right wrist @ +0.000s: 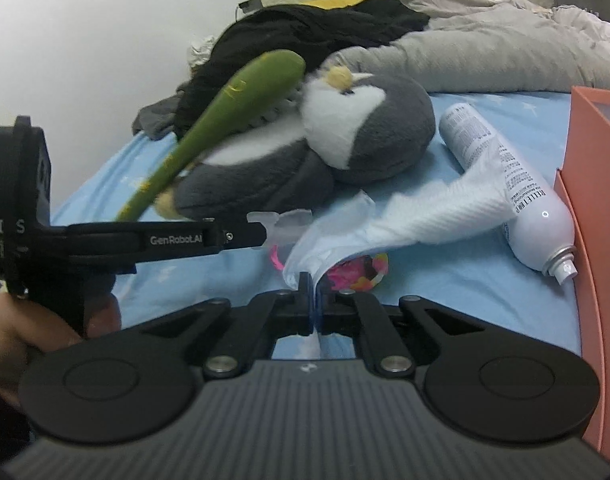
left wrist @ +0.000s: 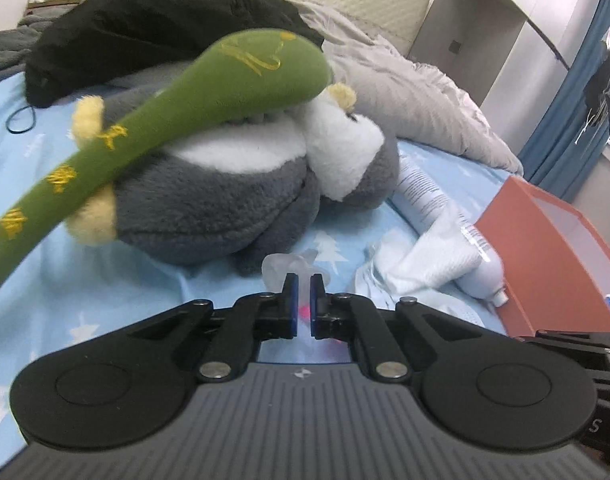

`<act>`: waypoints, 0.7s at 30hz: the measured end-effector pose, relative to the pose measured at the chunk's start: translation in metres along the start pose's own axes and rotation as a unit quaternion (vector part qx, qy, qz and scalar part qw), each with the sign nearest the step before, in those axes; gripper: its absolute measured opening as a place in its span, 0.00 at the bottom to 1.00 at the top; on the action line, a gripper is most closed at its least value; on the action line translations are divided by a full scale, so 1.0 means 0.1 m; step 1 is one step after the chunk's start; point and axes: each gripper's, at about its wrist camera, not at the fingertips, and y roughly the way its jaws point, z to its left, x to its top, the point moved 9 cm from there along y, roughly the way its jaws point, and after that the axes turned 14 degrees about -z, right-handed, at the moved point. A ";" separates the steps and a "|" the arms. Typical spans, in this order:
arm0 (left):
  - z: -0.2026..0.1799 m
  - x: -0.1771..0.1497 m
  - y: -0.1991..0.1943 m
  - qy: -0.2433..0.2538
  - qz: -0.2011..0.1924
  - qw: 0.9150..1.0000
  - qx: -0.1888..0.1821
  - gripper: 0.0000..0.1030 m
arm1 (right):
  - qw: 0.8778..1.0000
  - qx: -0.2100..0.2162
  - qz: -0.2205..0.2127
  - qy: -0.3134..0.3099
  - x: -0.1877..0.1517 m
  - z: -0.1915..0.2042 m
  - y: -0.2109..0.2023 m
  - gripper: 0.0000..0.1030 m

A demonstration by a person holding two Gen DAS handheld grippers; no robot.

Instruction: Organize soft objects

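A grey and white penguin plush point(left wrist: 233, 200) point(right wrist: 365, 128) lies on the blue bed sheet point(left wrist: 65, 280). A long green plush stick point(left wrist: 145, 120) point(right wrist: 225, 108) with yellow stitching leans across it, blurred. In front lies a clear plastic bag point(right wrist: 305, 248) with a white cloth point(right wrist: 445, 212) point(left wrist: 433, 260). My left gripper point(left wrist: 304, 280) point(right wrist: 265, 230) is shut on a translucent corner of that bag. My right gripper point(right wrist: 311, 280) is shut on the bag's near edge, where the cloth bunches. A pink and yellow item point(right wrist: 361, 272) shows under the bag.
A white spray bottle point(right wrist: 517, 192) point(left wrist: 485, 268) lies beside an orange box point(right wrist: 597, 200) point(left wrist: 545, 256) at the right. Black clothing point(left wrist: 145, 32) and a grey duvet point(left wrist: 405, 92) are piled behind the penguin. A hand point(right wrist: 9, 328) holds the left gripper's handle.
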 end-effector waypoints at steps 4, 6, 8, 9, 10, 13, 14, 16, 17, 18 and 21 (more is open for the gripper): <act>-0.05 0.00 -0.30 -0.012 -0.005 1.000 0.000 0.06 | 1.000 0.004 -0.005 0.003 0.04 0.11 -0.22 0.05; -0.07 -0.03 -0.47 -0.013 -0.005 1.000 0.001 0.06 | 1.000 0.004 -0.006 0.009 0.04 0.14 -0.34 0.05; -0.10 -0.08 -0.62 -0.020 -0.005 1.000 0.002 0.06 | 1.000 0.002 -0.006 0.012 0.02 0.17 -0.46 0.05; -0.10 -0.11 -0.69 -0.025 -0.004 1.000 0.004 0.06 | 1.000 0.001 -0.005 0.012 0.00 0.19 -0.54 0.05; -0.10 -0.14 -0.76 -0.030 -0.003 1.000 0.005 0.06 | 1.000 -0.001 -0.005 0.012 -0.02 0.20 -0.59 0.05; -0.13 -0.24 -0.97 -0.033 0.001 0.999 0.008 0.06 | 1.000 -0.006 -0.002 0.018 -0.08 0.21 -0.78 0.05; -0.14 -0.27 -1.03 -0.034 0.003 0.999 0.009 0.06 | 1.000 -0.007 0.000 0.022 -0.12 0.21 -0.84 0.05; -0.15 -0.34 -1.14 -0.038 0.007 0.999 0.010 0.06 | 1.000 -0.012 0.006 0.028 -0.19 0.20 -0.96 0.05; -0.16 -0.38 -1.20 -0.041 0.011 0.999 0.010 0.06 | 0.999 -0.015 0.010 0.029 -0.23 0.19 -1.01 0.05; -0.17 -0.41 -1.26 -0.045 0.014 0.999 0.012 0.06 | 0.999 -0.019 0.013 0.032 -0.27 0.19 -1.06 0.05; -0.21 -0.52 -1.42 -0.058 0.024 0.998 0.010 0.06 | 0.998 -0.025 0.027 0.042 -0.39 0.17 -1.20 0.05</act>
